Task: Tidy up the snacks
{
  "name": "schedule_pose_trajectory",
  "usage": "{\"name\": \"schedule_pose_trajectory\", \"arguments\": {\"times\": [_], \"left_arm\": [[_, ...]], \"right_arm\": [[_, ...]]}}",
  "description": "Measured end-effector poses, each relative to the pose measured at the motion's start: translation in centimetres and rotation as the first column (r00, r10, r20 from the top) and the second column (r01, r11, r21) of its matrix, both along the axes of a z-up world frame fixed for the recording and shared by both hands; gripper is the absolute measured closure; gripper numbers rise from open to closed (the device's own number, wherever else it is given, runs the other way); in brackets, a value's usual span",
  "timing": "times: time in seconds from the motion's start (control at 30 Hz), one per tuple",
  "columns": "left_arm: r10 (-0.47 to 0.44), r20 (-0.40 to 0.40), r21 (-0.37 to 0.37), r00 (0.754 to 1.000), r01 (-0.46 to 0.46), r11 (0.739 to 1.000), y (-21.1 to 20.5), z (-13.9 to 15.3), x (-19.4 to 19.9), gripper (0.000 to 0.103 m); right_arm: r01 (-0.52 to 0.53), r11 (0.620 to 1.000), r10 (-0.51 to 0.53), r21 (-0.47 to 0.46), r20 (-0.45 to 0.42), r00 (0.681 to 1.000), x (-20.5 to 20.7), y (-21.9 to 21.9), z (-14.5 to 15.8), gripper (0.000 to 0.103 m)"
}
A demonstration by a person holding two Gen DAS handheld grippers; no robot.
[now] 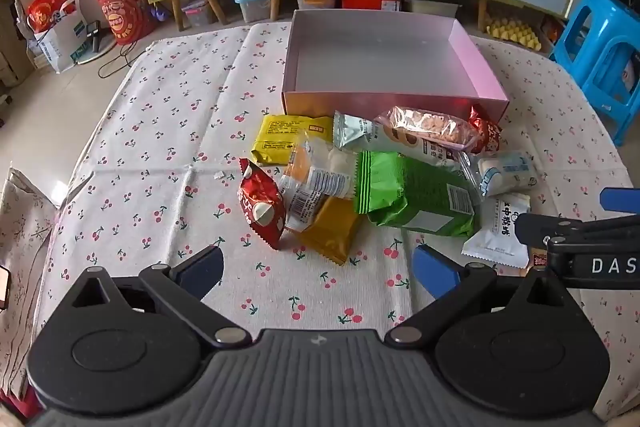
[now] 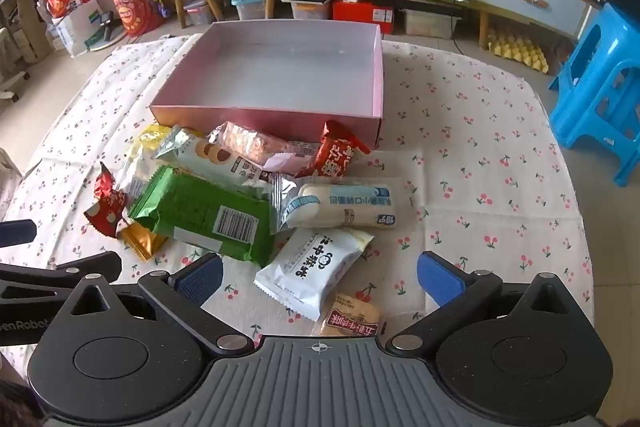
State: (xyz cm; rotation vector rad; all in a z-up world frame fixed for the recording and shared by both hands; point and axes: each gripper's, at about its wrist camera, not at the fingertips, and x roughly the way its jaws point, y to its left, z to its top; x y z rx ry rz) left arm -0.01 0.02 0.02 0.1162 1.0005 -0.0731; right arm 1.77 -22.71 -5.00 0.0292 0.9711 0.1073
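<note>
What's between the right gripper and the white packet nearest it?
Nothing visible. The right gripper is open, and the white packet lies on the tablecloth just ahead of its fingers, with no snack on top.

Bright even daylight, soft shadows, sharp centre, strong fisheye bending (edges dark)

The left gripper [image 1: 318,269] and right gripper [image 2: 320,277] both tilt steeply downward with jaws spread wide and nothing between their pads, side by side and close.
</note>
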Motion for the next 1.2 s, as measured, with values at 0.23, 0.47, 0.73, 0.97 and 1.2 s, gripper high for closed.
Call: {"name": "schedule_pose_trajectory", "arguments": {"times": [0.23, 0.47, 0.73, 0.97, 1.2], "left_arm": [[0.003, -0.004, 0.008, 1.0, -0.003, 1.0, 0.0, 0.6, 0.3, 0.002], [0.015, 0.005, 0.002, 1.0, -0.015, 1.0, 0.1, 0.1, 0.0, 0.002], [0.015, 0.005, 0.001, 1.0, -0.015, 1.0, 0.1, 0.0, 0.0, 0.002], [0.019, 0.0, -0.004, 1.0, -0.019, 1.0, 0.2, -0.1, 0.0, 0.002], [0.024, -0.002, -0.001, 1.0, -0.024, 1.0, 0.3, -0.1, 0.1, 0.002]], "right_arm": [[-0.001, 1.0, 0.001, 0.013, 0.004, 1.0, -0.1, 0.0, -0.3, 0.0], [0.003, 1.0, -0.003, 0.017, -0.004, 1.0, -0.2, 0.2, -0.4, 0.0], [0.002, 1.0, -0.002, 0.02, -0.004, 1.0, -0.4, 0.3, -0.4, 0.0], [0.003, 1.0, -0.003, 0.022, -0.008, 1.0, -0.2, 0.2, -0.3, 0.0], [-0.001, 1.0, 0.001, 0.02, -0.007, 1.0, -0.1, 0.3, -0.2, 0.0]]}}
